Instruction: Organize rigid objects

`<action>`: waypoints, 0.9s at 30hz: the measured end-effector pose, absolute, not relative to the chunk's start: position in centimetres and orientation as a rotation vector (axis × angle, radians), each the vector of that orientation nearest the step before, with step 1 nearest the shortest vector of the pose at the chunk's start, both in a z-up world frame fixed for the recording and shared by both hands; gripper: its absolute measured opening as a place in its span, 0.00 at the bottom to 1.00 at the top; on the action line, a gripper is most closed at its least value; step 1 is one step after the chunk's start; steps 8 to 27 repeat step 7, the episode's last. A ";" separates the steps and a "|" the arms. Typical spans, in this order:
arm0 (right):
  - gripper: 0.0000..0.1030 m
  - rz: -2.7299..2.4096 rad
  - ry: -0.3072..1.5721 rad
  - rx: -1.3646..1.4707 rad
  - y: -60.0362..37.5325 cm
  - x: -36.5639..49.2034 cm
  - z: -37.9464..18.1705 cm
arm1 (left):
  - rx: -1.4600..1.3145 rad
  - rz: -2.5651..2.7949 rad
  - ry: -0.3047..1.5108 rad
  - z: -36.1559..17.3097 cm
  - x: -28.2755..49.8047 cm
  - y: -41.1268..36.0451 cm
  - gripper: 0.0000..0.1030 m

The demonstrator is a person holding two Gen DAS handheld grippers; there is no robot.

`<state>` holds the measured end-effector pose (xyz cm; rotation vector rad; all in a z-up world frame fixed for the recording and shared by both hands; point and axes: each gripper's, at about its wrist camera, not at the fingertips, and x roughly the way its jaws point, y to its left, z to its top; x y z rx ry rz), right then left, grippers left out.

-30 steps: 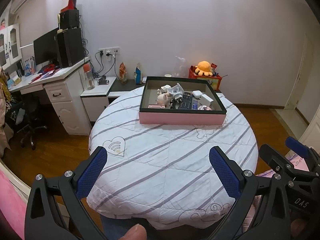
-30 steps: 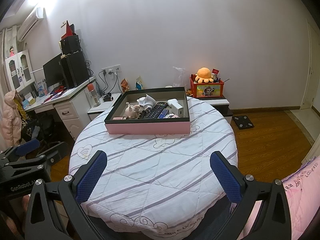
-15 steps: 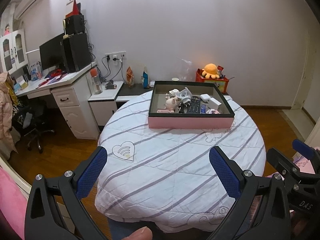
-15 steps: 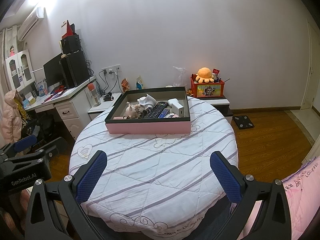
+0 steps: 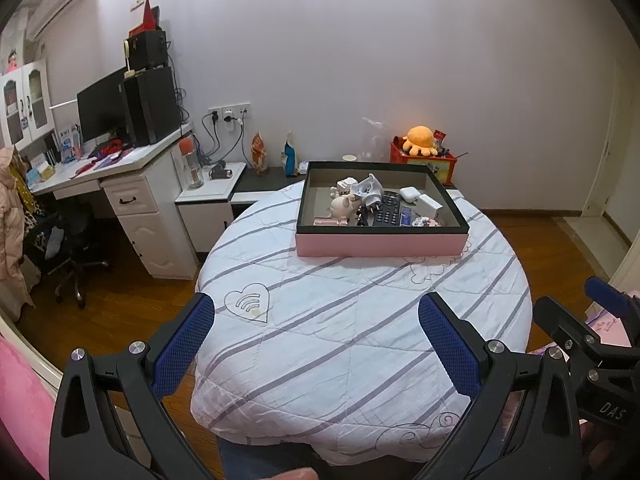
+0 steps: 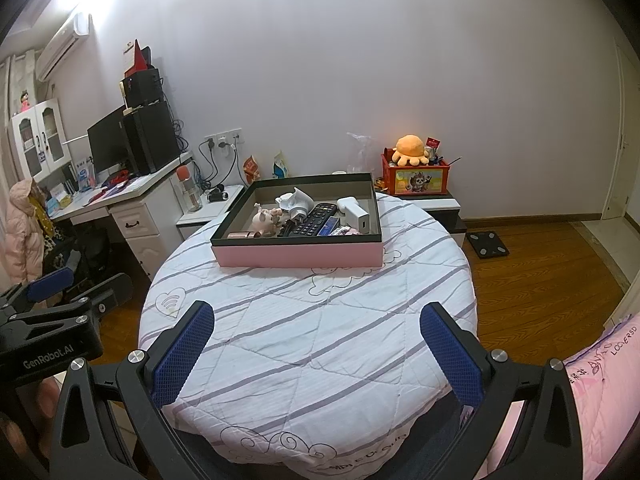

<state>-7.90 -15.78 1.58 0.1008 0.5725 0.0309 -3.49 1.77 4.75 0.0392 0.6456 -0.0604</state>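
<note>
Both tongs, left tongs (image 5: 316, 344) and right tongs (image 6: 317, 344), stand wide and empty, well short of the pink-sided box (image 6: 298, 254) on the far half of the table (image 5: 360, 320). Risk, judged: the piled remote (image 6: 314, 218), plug and pig figurine may shift or snag together when one is picked. Quilted cloth gives soft footing. Left: desk (image 5: 120, 168); right: wood floor.
</note>
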 end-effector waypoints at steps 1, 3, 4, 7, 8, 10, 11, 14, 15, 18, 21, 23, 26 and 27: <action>1.00 0.030 0.573 0.101 -15.7 -7.9 1.6 | 0.041 -0.063 0.645 4.7 -3.5 1.7 1.00; 1.00 0.030 0.572 0.101 -15.7 -7.9 1.6 | 0.043 -0.068 0.644 4.7 -3.5 1.6 1.00; 1.00 0.030 0.572 0.101 -15.7 -7.9 1.6 | 0.043 -0.069 0.642 4.7 -3.5 1.6 1.00; 1.00 0.030 0.573 0.101 -15.8 -7.9 1.6 | 0.038 -0.073 0.646 4.8 -3.5 1.7 1.00; 1.00 0.030 0.573 0.101 -15.8 -7.9 1.6 | 0.038 -0.073 0.646 4.8 -3.5 1.7 1.00; 1.00 0.030 0.573 0.101 -15.8 -7.9 1.6 | 0.038 -0.073 0.646 4.8 -3.5 1.7 1.00; 1.00 0.030 0.573 0.101 -15.8 -7.9 1.6 | 0.038 -0.073 0.646 4.8 -3.5 1.7 1.00; 1.00 0.030 0.573 0.101 -15.8 -7.9 1.6 | 0.038 -0.073 0.646 4.8 -3.5 1.7 1.00; 1.00 0.030 0.573 0.101 -15.8 -7.9 1.6 | 0.038 -0.073 0.646 4.8 -3.5 1.7 1.00; 1.00 0.030 0.573 0.101 -15.8 -7.9 1.6 | 0.038 -0.073 0.646 4.8 -3.5 1.7 1.00; 1.00 0.030 0.573 0.101 -15.8 -7.9 1.6 | 0.038 -0.073 0.646 4.8 -3.5 1.7 1.00; 1.00 0.030 0.573 0.101 -15.8 -7.9 1.6 | 0.038 -0.073 0.646 4.8 -3.5 1.7 1.00; 1.00 0.030 0.573 0.101 -15.8 -7.9 1.6 | 0.038 -0.073 0.646 4.8 -3.5 1.7 1.00; 1.00 0.030 0.573 0.101 -15.8 -7.9 1.6 | 0.038 -0.073 0.646 4.8 -3.5 1.7 1.00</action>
